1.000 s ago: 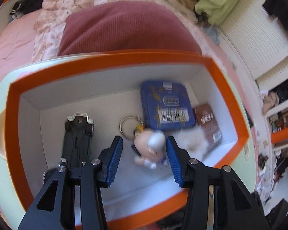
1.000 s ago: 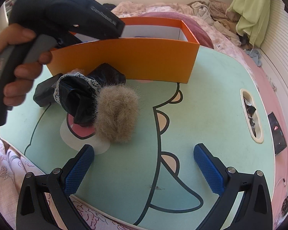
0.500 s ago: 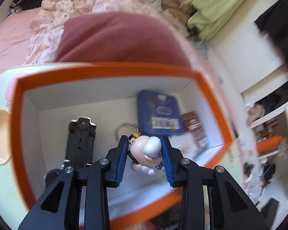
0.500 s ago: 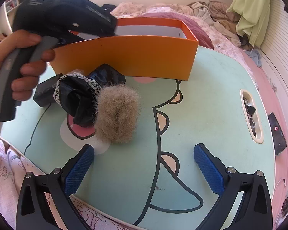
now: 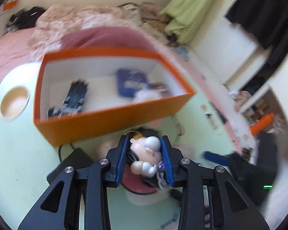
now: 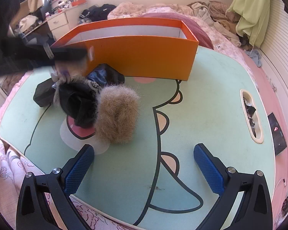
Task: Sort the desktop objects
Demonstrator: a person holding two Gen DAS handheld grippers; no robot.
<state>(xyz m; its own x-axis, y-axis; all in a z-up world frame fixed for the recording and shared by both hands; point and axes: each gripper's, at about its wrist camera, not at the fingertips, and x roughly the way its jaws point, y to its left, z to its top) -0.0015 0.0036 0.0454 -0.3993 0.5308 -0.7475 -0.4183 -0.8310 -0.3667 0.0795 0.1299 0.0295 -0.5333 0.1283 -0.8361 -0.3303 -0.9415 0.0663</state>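
The orange box [image 6: 136,55] stands toward the far side of the mint-green surface [image 6: 211,103], open at the top, with a bed heaped with bedding behind it. Inside the box, in the blurred left wrist view: a dark toy vehicle [image 5: 74,97] at the left, a blue tin [image 5: 130,85] toward the right rear, a white fluffy item [image 5: 147,96] just in front of the tin, and a brownish packet at the right wall, too blurred to identify.

Outside the box, just in front of its near wall toward the left corner, lies a clutter of items: a black lace-trimmed cloth [image 6: 78,99], a tan fur ball [image 6: 117,115] touching the cloth on the side away from the box, and a flat black object [image 6: 42,94] at the cloth's left. These lie directly below the left tongs.

Left tongs [image 5: 145,159]: narrowly open and closed firmly on a small figurine keychain [image 5: 146,155], both blue pads pressing its sides; its key ring shows just past the fingertips. The figurine is held outside the box, in front of its near wall, above the cloth. In the right wrist view these tongs appear only as a dark blur at the box's left corner.

Right tongs [image 6: 144,164]: jaws spread wide, holding nothing, touching nothing, above the near edge of the surface, well apart from the box. The fur ball is the nearest item ahead of its left finger.
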